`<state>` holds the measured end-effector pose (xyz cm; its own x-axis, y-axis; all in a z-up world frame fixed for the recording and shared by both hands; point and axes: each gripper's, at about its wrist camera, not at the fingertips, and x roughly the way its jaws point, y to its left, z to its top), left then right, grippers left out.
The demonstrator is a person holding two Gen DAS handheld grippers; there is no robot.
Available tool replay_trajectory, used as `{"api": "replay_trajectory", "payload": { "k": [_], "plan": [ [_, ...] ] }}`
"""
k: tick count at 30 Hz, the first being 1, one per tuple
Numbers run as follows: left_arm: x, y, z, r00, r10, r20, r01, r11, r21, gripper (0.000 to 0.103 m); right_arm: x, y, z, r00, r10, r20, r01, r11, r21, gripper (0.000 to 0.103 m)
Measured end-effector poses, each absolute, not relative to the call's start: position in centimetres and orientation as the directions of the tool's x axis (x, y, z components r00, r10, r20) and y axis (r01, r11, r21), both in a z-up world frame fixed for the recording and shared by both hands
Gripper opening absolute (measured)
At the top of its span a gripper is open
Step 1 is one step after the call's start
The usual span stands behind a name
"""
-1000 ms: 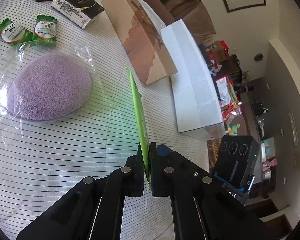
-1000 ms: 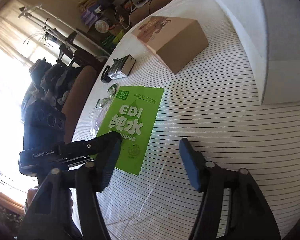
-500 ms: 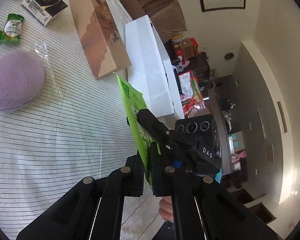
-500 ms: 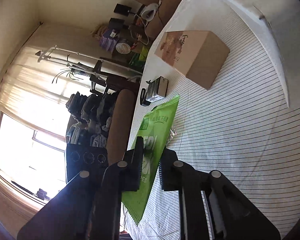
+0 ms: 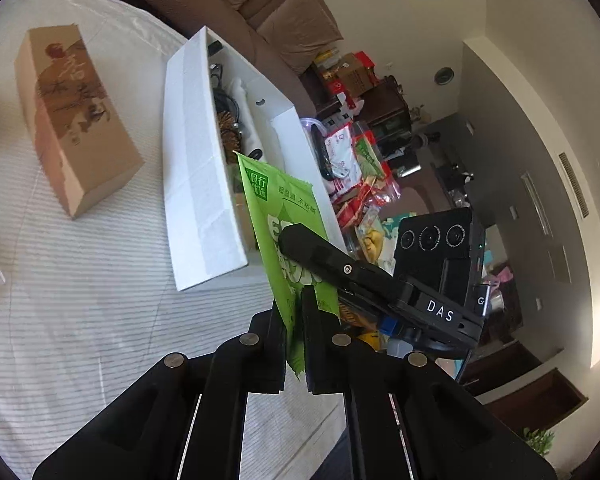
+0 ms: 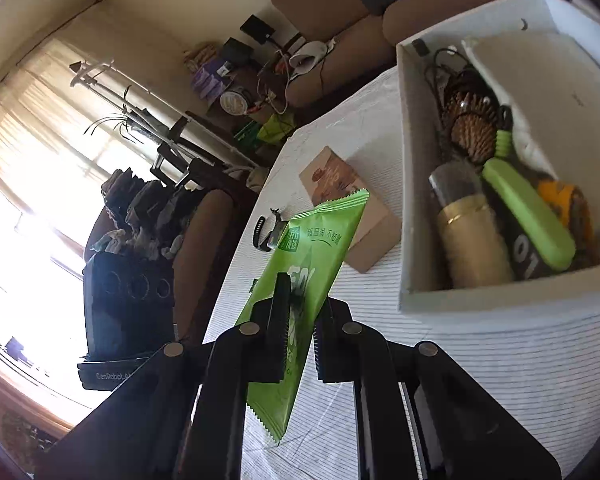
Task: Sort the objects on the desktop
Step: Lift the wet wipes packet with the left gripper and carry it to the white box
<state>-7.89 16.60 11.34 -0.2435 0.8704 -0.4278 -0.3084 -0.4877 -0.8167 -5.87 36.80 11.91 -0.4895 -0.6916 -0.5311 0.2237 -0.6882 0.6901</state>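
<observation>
A green wipes packet point(image 5: 274, 216) is held in the air above the striped tablecloth, in front of the open white box point(image 5: 192, 168). My left gripper point(image 5: 294, 344) is shut on the packet's lower edge. My right gripper point(image 6: 300, 320) is shut on the packet's point(image 6: 320, 240) middle; its finger shows in the left wrist view point(image 5: 320, 252) across the packet. The white box point(image 6: 408, 184) holds a hairbrush point(image 6: 470, 126), a gold bottle point(image 6: 470, 236), a green case point(image 6: 528, 212) and cables.
A brown carton point(image 5: 72, 120) lies left of the white box on the table. A black wristband point(image 6: 260, 232) and a small dark box lie further back. A sofa stands behind the table. Snack bags clutter the floor beyond the table's edge.
Both grippers have lifted the packet off the table and carried it toward the white box. The right gripper, open a second ago, closed on the packet.
</observation>
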Motion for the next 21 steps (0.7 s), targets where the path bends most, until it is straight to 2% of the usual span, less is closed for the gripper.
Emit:
{"api": "replay_trajectory", "payload": {
  "k": [9, 21],
  "plan": [
    [-18.8, 23.9, 14.6, -0.285, 0.774, -0.565, -0.347, -0.633, -0.692, 0.007, -17.2, 42.6, 15.8, -0.487, -0.636, -0.598, 0.236, -0.756, 0.611, 0.011],
    [-31.4, 26.4, 10.1, -0.314, 0.640, -0.702, -0.243, -0.768, -0.592, 0.010, -32.0, 43.7, 9.2, -0.412, -0.610, -0.677, 0.186, -0.783, 0.593, 0.011]
  ]
}}
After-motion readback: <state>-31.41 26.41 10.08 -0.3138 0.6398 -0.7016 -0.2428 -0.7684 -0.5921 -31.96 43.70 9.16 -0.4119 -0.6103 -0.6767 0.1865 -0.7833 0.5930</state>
